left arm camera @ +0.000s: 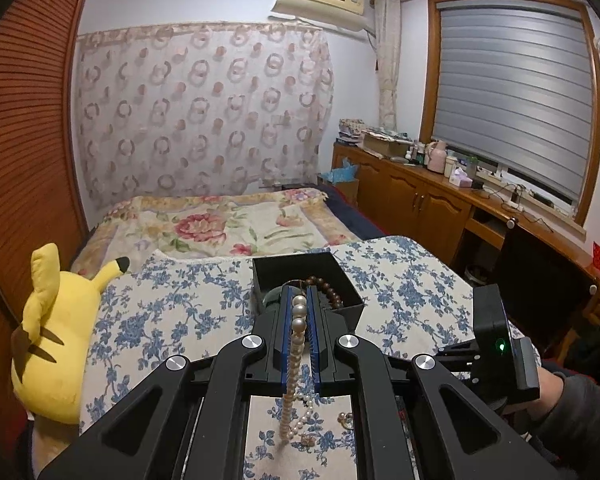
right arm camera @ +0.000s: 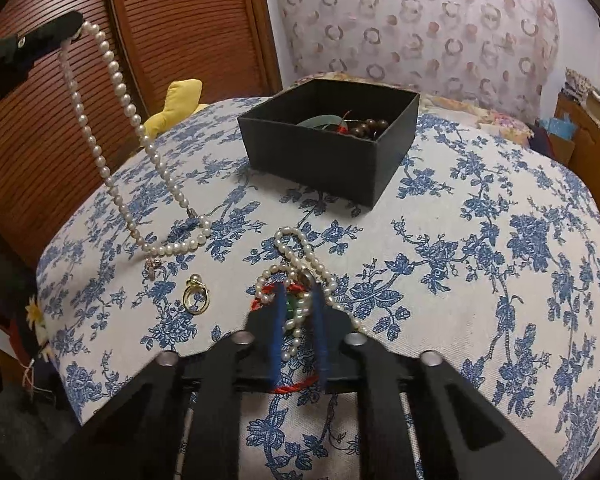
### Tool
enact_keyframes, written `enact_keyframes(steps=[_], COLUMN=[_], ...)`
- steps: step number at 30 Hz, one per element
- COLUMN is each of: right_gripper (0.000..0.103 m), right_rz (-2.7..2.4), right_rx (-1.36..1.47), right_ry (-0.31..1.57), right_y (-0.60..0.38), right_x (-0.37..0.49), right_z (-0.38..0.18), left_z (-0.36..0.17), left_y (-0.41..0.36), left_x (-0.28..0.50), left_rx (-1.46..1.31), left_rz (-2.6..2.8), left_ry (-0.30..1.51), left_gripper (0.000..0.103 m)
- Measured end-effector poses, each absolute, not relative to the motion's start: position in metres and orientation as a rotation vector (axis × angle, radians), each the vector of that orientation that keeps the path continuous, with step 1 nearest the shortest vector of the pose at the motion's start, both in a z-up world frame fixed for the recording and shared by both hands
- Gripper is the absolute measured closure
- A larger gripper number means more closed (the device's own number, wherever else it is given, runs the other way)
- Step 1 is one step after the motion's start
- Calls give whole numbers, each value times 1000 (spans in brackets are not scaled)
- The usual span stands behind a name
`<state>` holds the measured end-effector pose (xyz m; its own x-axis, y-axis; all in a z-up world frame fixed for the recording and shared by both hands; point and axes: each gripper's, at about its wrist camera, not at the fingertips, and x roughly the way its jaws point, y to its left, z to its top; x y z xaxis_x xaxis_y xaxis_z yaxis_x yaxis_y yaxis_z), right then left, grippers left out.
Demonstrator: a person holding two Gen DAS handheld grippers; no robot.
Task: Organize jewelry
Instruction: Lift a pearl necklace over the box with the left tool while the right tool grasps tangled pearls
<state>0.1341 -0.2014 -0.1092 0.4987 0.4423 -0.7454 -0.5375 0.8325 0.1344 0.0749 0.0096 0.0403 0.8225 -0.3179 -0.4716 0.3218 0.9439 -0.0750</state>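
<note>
Now the left gripper (left arm camera: 300,300) holds the pearl necklace (left arm camera: 296,344) pinched shut, hanging just before the black box (right arm camera: 328,140), while the right gripper (right arm camera: 298,304) fingers (right arm camera: 277,320) close on the pearl bracelet (right arm camera: 296,264).

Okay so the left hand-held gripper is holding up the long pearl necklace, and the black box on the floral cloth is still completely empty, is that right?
Not quite. The left hand-held gripper does hold the long pearl necklace, but the black box on the floral cloth isn't empty: the right wrist view shows brown wooden beads and a pale green piece inside it.
</note>
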Motion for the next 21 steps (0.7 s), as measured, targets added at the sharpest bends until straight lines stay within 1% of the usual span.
enact_keyframes(steps=[1, 9, 17, 21], right_gripper=[98, 99, 99, 100], right_rz=[598, 577, 569, 575], right_rx=[-122, -143, -129, -132], right_ry=[866, 831, 739, 688], right_y=[-202, -205, -218, -220], right_x=[134, 130, 126, 124], right_z=[-110, -105, -69, -47], left_z=[40, 35, 33, 41], left_y=[10, 11, 9, 7], left_x=[75, 76, 77, 79], left_rx=[7, 5, 3, 6], left_rz=[-340, -335, -336, -336], left_ry=[501, 512, 513, 491], left_gripper=[97, 97, 97, 97])
